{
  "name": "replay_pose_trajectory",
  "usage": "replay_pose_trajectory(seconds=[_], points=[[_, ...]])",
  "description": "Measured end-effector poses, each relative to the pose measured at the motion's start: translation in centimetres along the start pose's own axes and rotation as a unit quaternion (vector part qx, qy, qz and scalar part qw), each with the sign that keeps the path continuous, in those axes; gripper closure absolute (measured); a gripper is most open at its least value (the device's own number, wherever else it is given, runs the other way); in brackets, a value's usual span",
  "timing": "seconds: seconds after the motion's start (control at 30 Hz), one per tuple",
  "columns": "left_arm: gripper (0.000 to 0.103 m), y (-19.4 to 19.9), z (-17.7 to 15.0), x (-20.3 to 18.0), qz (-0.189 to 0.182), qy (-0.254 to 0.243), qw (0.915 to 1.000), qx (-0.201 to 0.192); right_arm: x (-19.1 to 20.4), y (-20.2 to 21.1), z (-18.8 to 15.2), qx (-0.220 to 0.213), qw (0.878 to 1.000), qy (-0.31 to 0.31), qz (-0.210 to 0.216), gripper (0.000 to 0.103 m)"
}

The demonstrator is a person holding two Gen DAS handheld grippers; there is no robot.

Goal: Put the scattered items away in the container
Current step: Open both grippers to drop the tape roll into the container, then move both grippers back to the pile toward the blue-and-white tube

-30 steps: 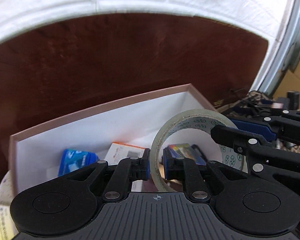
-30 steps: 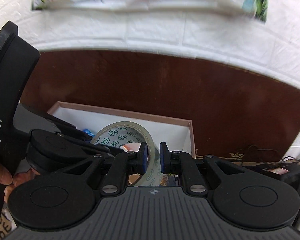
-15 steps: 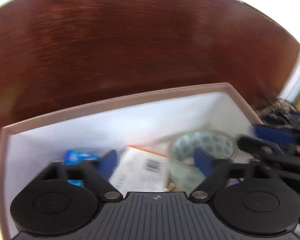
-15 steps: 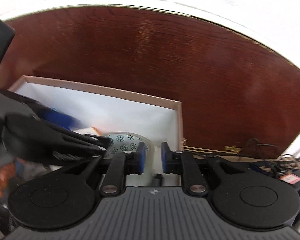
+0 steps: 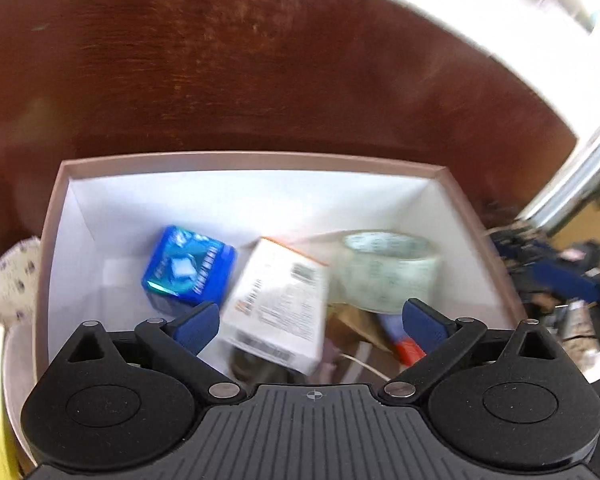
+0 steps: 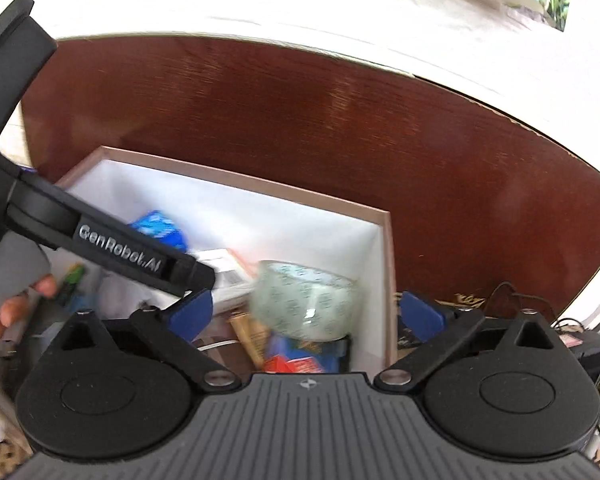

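The pink-rimmed white box (image 5: 256,158) sits on the brown table; it also shows in the right wrist view (image 6: 386,248). The clear tape roll (image 5: 388,270) with green dots lies loose inside at the right, seen from the right wrist too (image 6: 304,300). A blue packet (image 5: 188,266) and a white carton (image 5: 276,300) lie beside it. My left gripper (image 5: 312,324) is open and empty above the box's near side. My right gripper (image 6: 306,312) is open and empty just above the tape roll.
The left gripper's black arm (image 6: 112,248) crosses the left of the right wrist view, with a hand (image 6: 4,312) below it. Cables and dark clutter (image 5: 556,264) lie right of the box. A spotted cloth (image 5: 8,280) lies at its left. A white wall (image 6: 340,12) stands behind.
Both grippers held the tape roll above the box a second ago. Both have opened, and the roll has dropped into the box's right side.
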State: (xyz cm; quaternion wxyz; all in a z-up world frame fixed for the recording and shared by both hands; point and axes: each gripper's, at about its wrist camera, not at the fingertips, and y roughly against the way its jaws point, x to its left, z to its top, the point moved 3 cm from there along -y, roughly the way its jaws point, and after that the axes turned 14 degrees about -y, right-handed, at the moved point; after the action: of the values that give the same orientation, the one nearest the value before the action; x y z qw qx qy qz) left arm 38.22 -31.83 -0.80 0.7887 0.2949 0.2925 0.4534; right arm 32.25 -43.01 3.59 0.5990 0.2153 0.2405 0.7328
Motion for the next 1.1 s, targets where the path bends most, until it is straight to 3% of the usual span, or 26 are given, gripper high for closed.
replay_pose_trajectory(seconds=[0.1, 0.2, 0.37, 0.5, 0.63, 0.7, 0.9, 1.1], points=[[0.000, 2.5, -1.1, -0.4, -0.023, 0.017, 0.9991, -0.031, 1.7, 2.2, -0.4, -0.017, 0.999, 0.027, 0.002, 0.001], [0.000, 4.6, -1.9, -1.3, -0.038, -0.009, 0.9982, -0.045, 3.5, 4.5, -0.9, -0.036, 0.998, 0.048, 0.001, 0.001], [0.000, 9.8, -4.8, -1.9, -0.019, -0.061, 0.9959, -0.064, 6.4, 7.5, -1.9, -0.041, 0.998, 0.054, 0.012, 0.000], [0.000, 14.2, -8.2, -0.5, 0.000, -0.047, 0.9947, -0.091, 9.3, 10.2, -3.4, -0.051, 0.997, 0.037, 0.049, 0.000], [0.000, 18.3, -12.8, 1.4, 0.048, -0.030, 0.9914, -0.118, 13.3, 12.4, -5.8, -0.054, 0.992, 0.018, 0.113, 0.000], [0.000, 19.9, -15.3, 2.6, 0.074, -0.022, 0.9901, -0.117, 16.0, 13.1, -7.3, -0.052, 0.990, 0.033, 0.126, 0.000], [0.000, 22.9, -22.5, 7.6, 0.092, 0.037, 0.9909, -0.091, 23.8, 13.6, -12.4, -0.045, 0.981, 0.074, 0.171, 0.000], [0.000, 23.9, -28.5, 12.8, 0.167, 0.050, 0.9831, -0.057, 29.0, 11.2, -16.8, -0.001, 0.978, 0.056, 0.201, 0.000]])
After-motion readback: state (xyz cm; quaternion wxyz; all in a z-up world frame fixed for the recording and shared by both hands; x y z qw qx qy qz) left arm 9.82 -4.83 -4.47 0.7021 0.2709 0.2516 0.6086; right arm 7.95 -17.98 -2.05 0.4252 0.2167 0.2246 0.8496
